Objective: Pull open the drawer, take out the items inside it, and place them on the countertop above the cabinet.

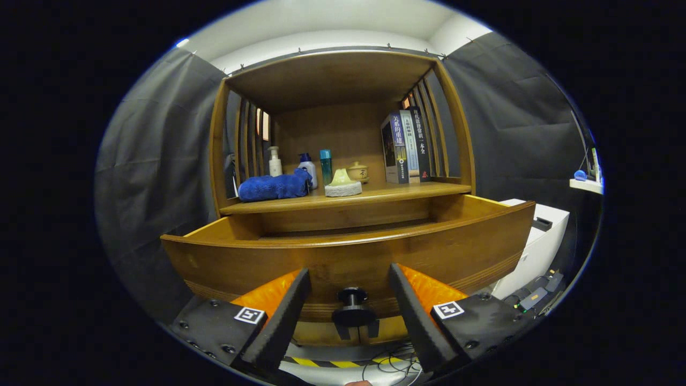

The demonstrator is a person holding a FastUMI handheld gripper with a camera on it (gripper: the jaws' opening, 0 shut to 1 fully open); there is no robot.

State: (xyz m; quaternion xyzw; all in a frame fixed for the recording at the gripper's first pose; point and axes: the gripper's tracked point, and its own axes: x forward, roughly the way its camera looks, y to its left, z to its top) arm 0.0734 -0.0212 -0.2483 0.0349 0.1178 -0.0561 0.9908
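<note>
Dim booth, soft overhead light, strong fisheye bending at edges, sharp focus.

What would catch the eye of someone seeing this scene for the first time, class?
The wooden drawer stands pulled out, its dark round knob sitting between the gripper's open fingers, which do not touch it. On the countertop above it, a blue towel lies beside bottles, and a row of books stands further right.

Chinese titles on book spines (405,147), too small to read reliably
</note>
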